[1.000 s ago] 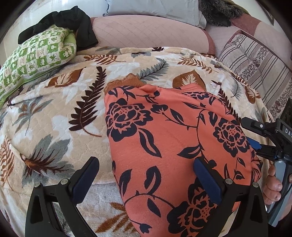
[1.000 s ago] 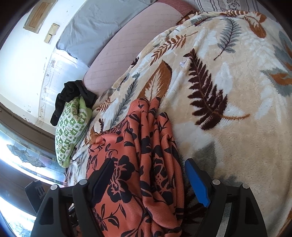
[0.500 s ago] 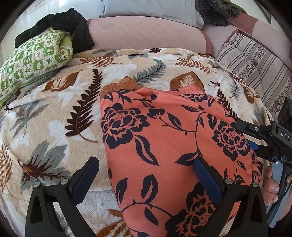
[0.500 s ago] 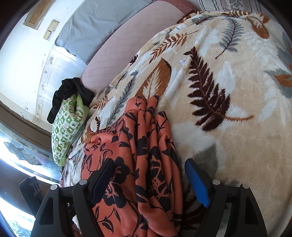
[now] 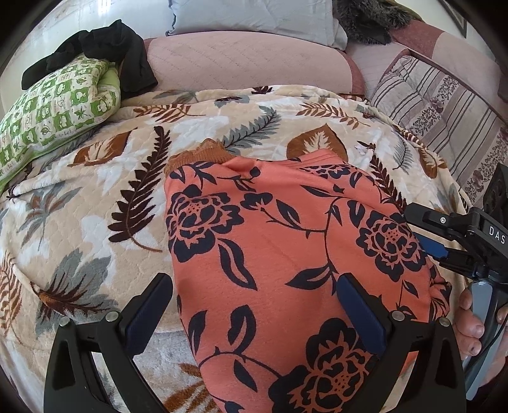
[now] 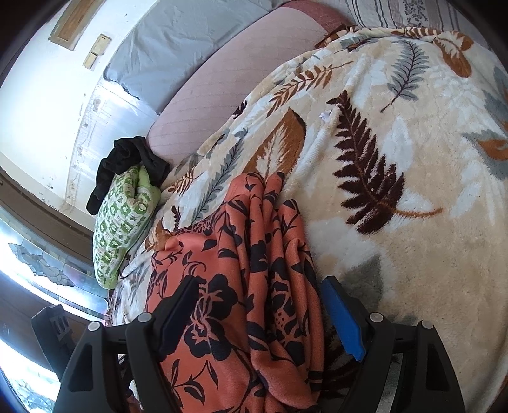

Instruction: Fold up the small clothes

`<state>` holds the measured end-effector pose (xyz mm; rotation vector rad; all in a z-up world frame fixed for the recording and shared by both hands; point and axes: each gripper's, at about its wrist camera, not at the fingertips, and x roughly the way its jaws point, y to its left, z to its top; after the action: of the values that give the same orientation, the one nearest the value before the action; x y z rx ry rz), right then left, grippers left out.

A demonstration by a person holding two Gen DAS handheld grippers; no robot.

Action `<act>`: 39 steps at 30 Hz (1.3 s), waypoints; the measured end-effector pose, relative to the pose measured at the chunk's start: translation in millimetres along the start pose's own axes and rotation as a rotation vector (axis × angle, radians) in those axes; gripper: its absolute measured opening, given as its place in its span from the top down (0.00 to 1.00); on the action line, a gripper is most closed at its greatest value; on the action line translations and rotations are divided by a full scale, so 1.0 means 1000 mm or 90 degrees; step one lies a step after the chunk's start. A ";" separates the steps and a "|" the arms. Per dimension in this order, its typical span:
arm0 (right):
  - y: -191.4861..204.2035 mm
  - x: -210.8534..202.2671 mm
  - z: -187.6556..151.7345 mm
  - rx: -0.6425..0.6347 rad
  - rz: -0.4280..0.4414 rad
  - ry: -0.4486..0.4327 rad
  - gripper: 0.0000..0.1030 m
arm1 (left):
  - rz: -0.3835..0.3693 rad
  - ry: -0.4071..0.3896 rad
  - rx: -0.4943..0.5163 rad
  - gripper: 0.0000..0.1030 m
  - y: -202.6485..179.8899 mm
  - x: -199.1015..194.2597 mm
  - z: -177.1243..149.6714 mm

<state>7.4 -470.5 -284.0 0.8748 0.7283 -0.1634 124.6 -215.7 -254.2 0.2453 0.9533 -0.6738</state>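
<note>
An orange garment (image 5: 279, 254) with a black flower print lies spread on the leaf-patterned blanket (image 5: 95, 197), its ribbed brown band at the far edge. My left gripper (image 5: 254, 305) hovers open over the garment's near left part, nothing between its fingers. In the right wrist view the same garment (image 6: 241, 286) is bunched in folds along its right edge, and my right gripper (image 6: 260, 305) stands open astride those folds. The right gripper's body (image 5: 457, 235) and a hand holding it show at the right of the left wrist view.
A green checked pillow (image 5: 54, 108) with a black cloth (image 5: 104, 50) on it sits at the far left. A pink bolster (image 5: 247, 63) and grey pillow (image 5: 254, 16) lie behind the blanket. Striped bedding (image 5: 444, 108) runs along the right.
Both cameras have drifted slightly, so the garment sits a little lower and nearer in the views. Both grippers stay open, and the garment has not been moved.
</note>
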 end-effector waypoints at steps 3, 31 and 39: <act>0.011 -0.017 0.002 -0.027 -0.006 -0.063 0.22 | 0.001 0.000 -0.005 0.00 0.001 0.000 0.001; 0.076 0.064 0.029 -0.069 -0.065 0.056 0.44 | 0.100 0.023 -0.022 0.00 0.042 0.013 0.008; 0.078 0.062 0.027 -0.095 -0.078 0.054 0.38 | 0.098 -0.003 -0.019 0.00 0.041 -0.001 0.010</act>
<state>99.9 -430.6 -262.6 0.6984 0.8636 -0.1792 156.7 -187.9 -251.4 0.2874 0.9293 -0.5187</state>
